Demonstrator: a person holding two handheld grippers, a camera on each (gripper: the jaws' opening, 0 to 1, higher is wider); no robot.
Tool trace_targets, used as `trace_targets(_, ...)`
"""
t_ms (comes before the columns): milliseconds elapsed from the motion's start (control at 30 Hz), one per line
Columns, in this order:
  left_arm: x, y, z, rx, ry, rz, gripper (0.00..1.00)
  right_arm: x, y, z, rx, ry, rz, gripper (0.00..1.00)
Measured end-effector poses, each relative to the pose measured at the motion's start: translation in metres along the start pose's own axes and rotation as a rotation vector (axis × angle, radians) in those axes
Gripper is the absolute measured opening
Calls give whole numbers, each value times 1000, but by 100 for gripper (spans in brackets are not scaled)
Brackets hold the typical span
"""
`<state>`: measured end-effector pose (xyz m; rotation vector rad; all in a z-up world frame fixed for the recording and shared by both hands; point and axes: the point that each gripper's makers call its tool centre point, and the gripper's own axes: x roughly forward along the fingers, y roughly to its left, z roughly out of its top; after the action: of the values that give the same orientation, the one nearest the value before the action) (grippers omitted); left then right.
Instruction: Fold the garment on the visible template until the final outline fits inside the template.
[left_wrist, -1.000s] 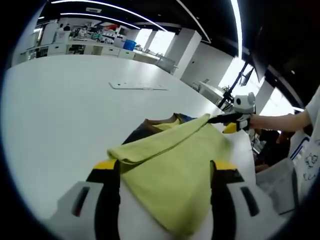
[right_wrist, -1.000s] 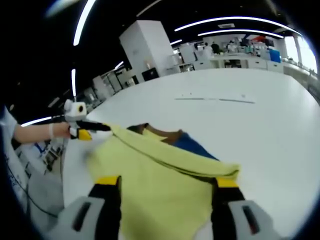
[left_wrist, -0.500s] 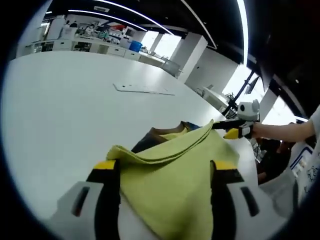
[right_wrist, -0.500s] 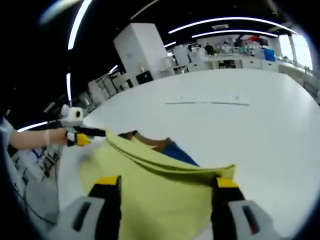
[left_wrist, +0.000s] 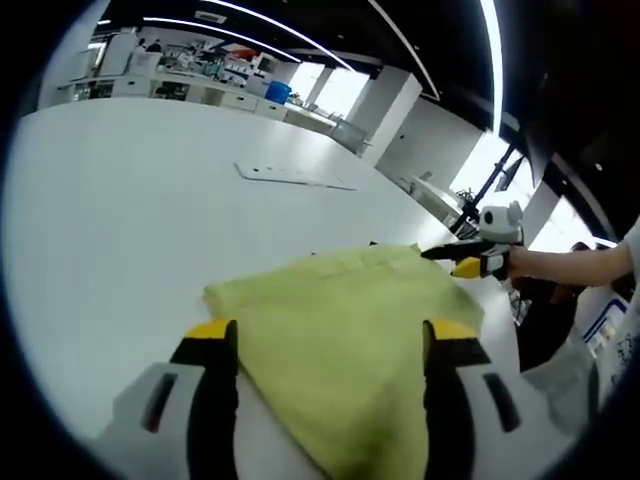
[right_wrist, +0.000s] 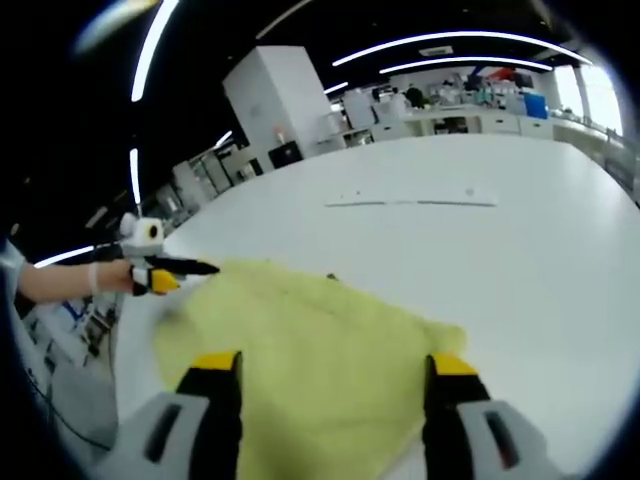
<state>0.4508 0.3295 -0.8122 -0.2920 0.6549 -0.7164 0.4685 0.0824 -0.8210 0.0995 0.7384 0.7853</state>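
Note:
A yellow-green garment (left_wrist: 340, 300) lies spread on the white table (left_wrist: 120, 220), with a folded layer covering what was under it. My left gripper (left_wrist: 325, 335) has the cloth draped between its yellow-banded jaws, which hides the tips. In the right gripper view its thin tip (right_wrist: 185, 268) meets the garment's (right_wrist: 310, 340) left corner. My right gripper (right_wrist: 325, 365) is covered by cloth the same way. In the left gripper view its tip (left_wrist: 450, 255) pinches the garment's right corner.
A thin flat strip (left_wrist: 290, 175) lies far off on the table, also visible as a strip (right_wrist: 410, 202) in the right gripper view. A person's hand (left_wrist: 545, 265) holds the right gripper. Shelves and benches stand beyond the table's far edge.
The lifted garment edge came forward and down. The blue and brown cloth seen under it before is now covered, and the yellow layer lies flatter.

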Motion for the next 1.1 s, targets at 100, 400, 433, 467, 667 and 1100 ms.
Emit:
trace_targets(100, -3, -3, 0, 9, 0, -4, 74, -4, 0, 1, -16, 2, -6, 73)
trace_targets(400, -17, -9, -7, 17, -3, -3, 74, -15, 3, -5, -76, 26, -23, 73)
trace_targets(433, -19, -10, -8, 16, -3, -4, 73, -18, 4, -6, -74, 25, -23, 73)
trace_targets(467, -22, -11, -9, 15, -1, -3, 73, -22, 5, -6, -69, 20, -25, 72)
trace_targets(667, -39, -18, -16, 23, -7, 6, 72, -38, 8, -10, -61, 7, -42, 71)
trace_targets(1100, -71, -27, -40, 20, -3, 27, 69, -72, 10, -28, -24, -18, -74, 68)
